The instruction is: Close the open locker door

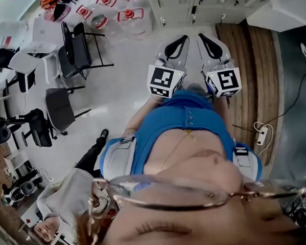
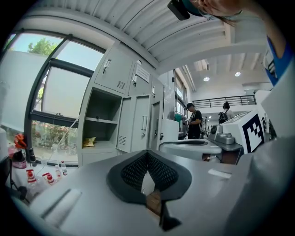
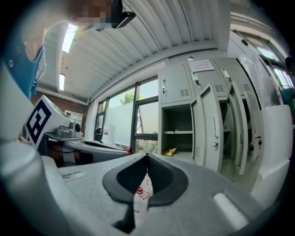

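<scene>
L gripper [image 2: 147, 156] & R gripper [image 3: 147, 159] are both pinched shut, nothing betw the jaws, well short of the lockers. Locker door [image 3: 208, 126] stands swung out at the right edge of its open compartment [image 3: 177, 133], below the top row. Risks: closed tips hit the panel off-centre & skid, or a hard shove bounces it back unlatched. Doors further right prob ajar too, so wrong one poss.

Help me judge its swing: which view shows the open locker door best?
Right gripper view: the open locker door stands large, handle visible. Left gripper view shows it smaller; head view catches only locker fronts at its top edge.
</scene>
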`<state>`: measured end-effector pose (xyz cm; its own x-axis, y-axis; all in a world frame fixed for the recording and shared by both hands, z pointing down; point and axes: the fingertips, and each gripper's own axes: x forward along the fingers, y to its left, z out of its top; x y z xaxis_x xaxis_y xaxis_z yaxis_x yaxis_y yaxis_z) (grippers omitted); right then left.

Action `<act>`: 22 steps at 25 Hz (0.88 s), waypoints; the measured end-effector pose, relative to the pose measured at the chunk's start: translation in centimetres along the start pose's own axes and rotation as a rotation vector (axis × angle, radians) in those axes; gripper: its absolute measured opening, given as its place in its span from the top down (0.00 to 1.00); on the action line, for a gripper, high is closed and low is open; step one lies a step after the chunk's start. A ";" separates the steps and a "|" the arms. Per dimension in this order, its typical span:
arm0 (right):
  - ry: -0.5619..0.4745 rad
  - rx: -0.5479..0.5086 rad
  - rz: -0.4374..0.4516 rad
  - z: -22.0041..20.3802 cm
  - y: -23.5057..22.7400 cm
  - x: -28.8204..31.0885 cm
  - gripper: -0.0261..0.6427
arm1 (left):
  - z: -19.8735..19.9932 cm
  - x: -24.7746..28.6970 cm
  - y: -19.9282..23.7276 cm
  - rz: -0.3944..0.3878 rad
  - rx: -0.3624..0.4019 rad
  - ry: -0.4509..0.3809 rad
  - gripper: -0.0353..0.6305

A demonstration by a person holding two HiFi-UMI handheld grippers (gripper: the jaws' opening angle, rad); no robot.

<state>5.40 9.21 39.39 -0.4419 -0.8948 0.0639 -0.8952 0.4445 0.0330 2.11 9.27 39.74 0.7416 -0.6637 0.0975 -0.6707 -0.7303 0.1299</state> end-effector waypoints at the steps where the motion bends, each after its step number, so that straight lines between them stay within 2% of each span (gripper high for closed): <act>1: 0.001 0.006 -0.004 -0.1 0.0 0.4 0.96 | -0.1 0.1 0.4 -0.003 0.002 0.002 0.95; 12: 0.002 0.027 -0.004 0.3 -0.4 2.9 0.96 | 0.3 1.3 3.0 -0.002 -0.037 0.013 0.95; 22: 0.005 0.025 0.049 0.2 -6.2 7.4 0.96 | 1.4 8.2 6.0 0.052 -0.034 0.008 0.95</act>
<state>7.68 -0.22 39.43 -0.4849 -0.8718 0.0700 -0.8737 0.4864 0.0048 4.09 -0.78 39.96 0.7063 -0.6989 0.1130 -0.7072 -0.6891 0.1579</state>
